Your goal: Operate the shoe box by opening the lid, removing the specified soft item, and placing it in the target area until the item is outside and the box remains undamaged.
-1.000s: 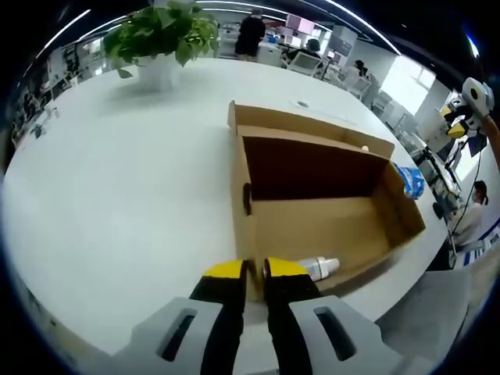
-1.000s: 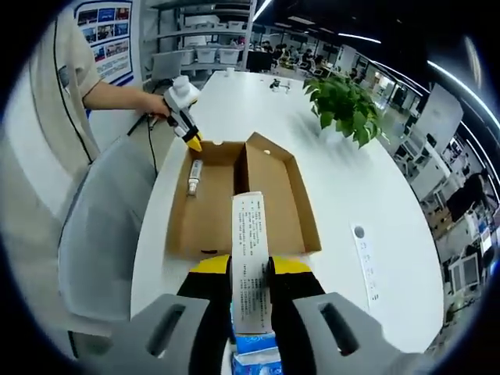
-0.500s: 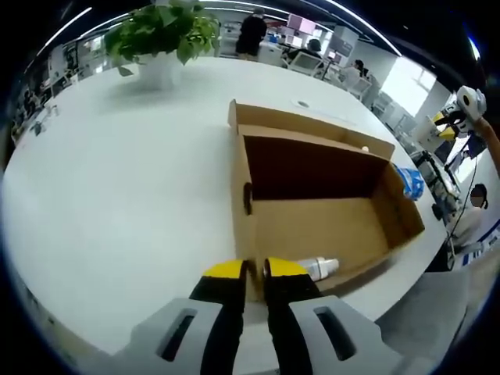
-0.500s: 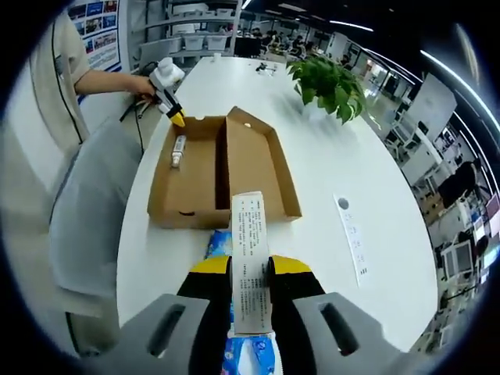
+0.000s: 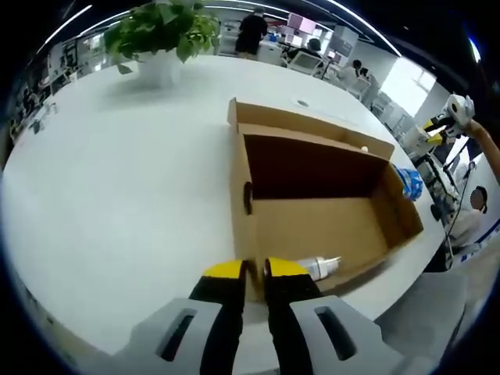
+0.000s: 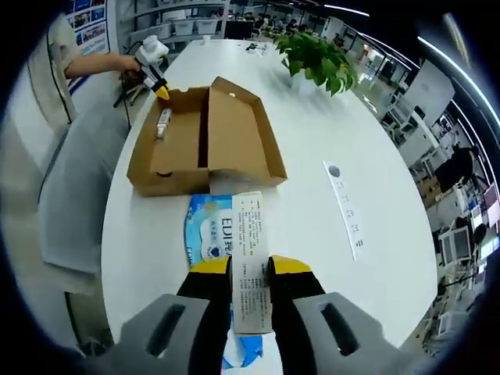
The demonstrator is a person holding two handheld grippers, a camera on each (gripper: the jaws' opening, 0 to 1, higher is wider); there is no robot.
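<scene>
The cardboard shoe box (image 5: 312,168) stands open on the white table, lid folded back, with a small white bottle (image 5: 320,267) lying by its near wall. My left gripper (image 5: 252,273) is shut on that near wall's edge. It shows as a white tool with yellow tips (image 6: 160,92) at the box's far corner (image 6: 168,181), near the bottle (image 6: 163,121). My right gripper (image 6: 250,266) is shut on a blue-and-white soft tissue pack (image 6: 211,238), with its white label strip between the jaws. The pack is outside the box, over the table in front of it, and peeks past the box's far end (image 5: 410,181).
A potted green plant (image 5: 160,35) stands far back on the table (image 5: 117,172); the plant (image 6: 316,55) is beyond the box. A white strip with a dark dot (image 6: 344,207) lies right of the box. A grey chair (image 6: 70,211) and a person's sleeve (image 6: 66,47) border the table's left edge.
My right gripper has drawn back from the box with the tissue pack, which now hangs over bare table in front of it. The left gripper keeps its hold and has not moved.
</scene>
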